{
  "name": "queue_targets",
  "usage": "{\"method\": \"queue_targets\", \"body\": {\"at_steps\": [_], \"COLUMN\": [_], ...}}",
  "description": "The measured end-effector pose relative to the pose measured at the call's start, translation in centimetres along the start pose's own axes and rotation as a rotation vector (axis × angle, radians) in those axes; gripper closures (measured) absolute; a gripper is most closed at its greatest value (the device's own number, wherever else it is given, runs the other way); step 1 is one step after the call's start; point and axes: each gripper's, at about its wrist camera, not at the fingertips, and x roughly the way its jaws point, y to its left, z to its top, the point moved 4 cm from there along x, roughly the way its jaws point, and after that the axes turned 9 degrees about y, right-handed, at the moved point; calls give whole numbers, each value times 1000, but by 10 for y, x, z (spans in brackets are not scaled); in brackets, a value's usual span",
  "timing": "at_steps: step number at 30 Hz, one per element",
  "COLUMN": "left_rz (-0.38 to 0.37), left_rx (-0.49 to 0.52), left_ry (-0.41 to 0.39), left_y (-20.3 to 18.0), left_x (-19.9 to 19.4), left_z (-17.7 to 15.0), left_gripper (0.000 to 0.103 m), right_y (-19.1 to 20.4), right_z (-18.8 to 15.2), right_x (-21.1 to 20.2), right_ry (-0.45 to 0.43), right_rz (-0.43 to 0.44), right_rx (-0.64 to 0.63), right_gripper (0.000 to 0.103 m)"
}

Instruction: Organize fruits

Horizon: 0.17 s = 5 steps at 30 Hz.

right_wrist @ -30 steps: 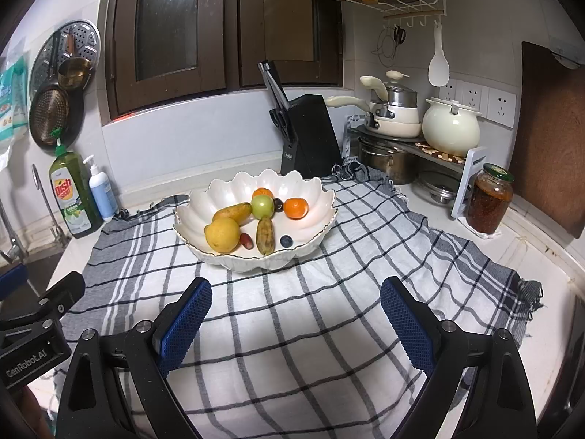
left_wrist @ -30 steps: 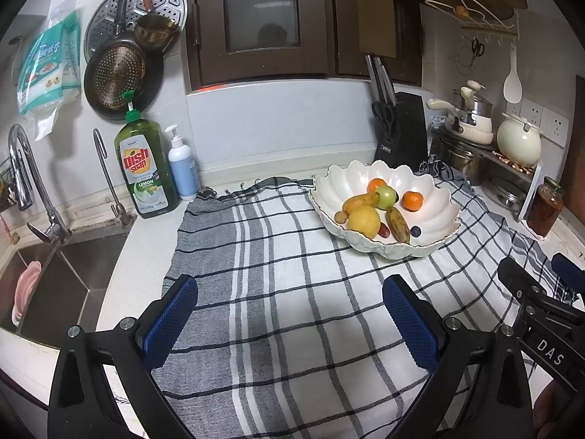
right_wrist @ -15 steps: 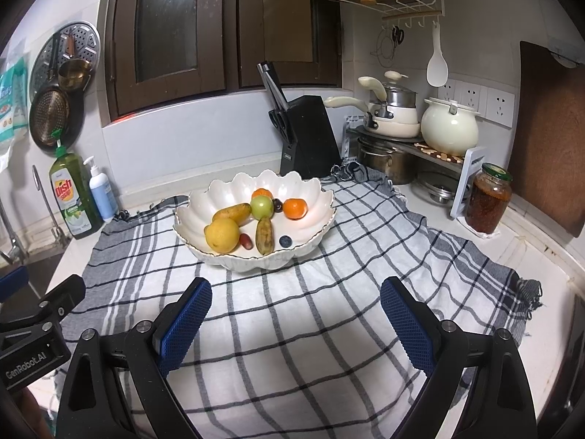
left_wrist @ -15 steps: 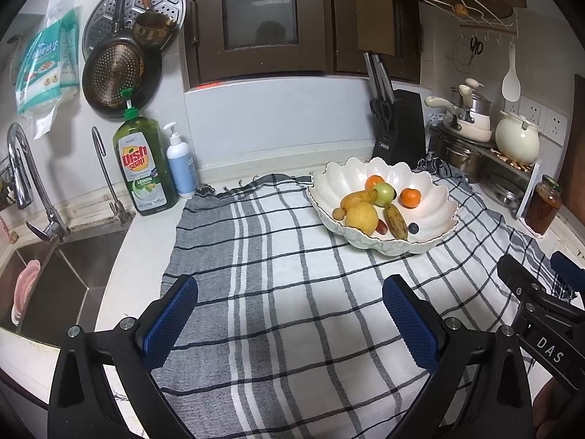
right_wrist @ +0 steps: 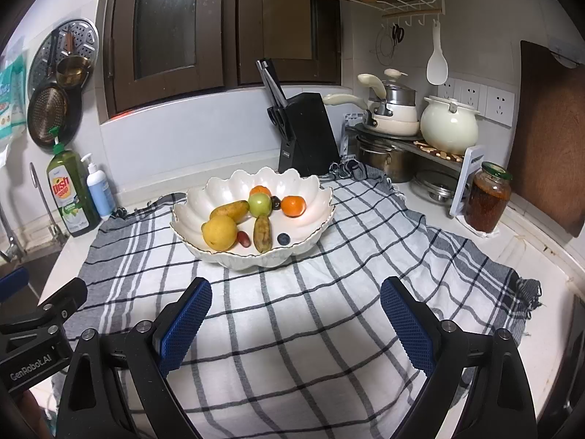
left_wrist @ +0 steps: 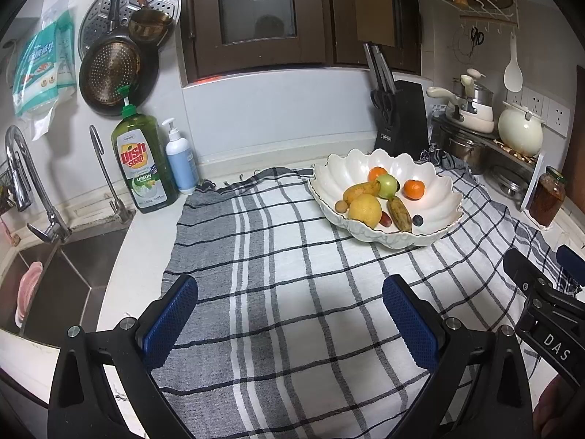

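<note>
A white scalloped bowl point(left_wrist: 435, 186) point(right_wrist: 219, 190) stands on a checked cloth point(left_wrist: 292, 274) point(right_wrist: 310, 311). It holds a yellow lemon point(left_wrist: 365, 209) point(right_wrist: 219, 232), a green apple point(left_wrist: 387, 185) point(right_wrist: 260, 203), two oranges point(left_wrist: 414, 188) point(right_wrist: 293, 206), two brownish bananas point(left_wrist: 399, 213) point(right_wrist: 263, 233), a red grape point(right_wrist: 244, 238) and a blueberry point(right_wrist: 283, 238). My left gripper point(left_wrist: 290, 318) is open and empty above the cloth, left of and nearer than the bowl. My right gripper point(right_wrist: 296, 320) is open and empty in front of the bowl.
A sink point(left_wrist: 55, 285) with taps lies at the left, with a dish soap bottle point(left_wrist: 140, 161) and pump bottle point(left_wrist: 179, 162) behind. A knife block point(right_wrist: 305, 133), pots on a rack point(right_wrist: 402, 128) and a jar point(right_wrist: 488, 197) stand at the back right.
The left wrist view has shifted slightly, so the bowl sits a little further left and up. Both grippers stay open and empty. The fruit has not moved.
</note>
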Motion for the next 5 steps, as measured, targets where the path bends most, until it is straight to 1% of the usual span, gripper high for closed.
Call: {"method": "queue_targets", "body": {"at_steps": [5], "left_rz": [2], "left_rx": [1], "left_ry": [-3], "left_y": [0], "left_x": [2], "left_z": [1], "left_gripper": [0], "right_y": [-1], "right_z": [0], "right_x": [1], "right_ry": [4], "right_rz": [0], "right_rx": [0], "right_gripper": [9]}}
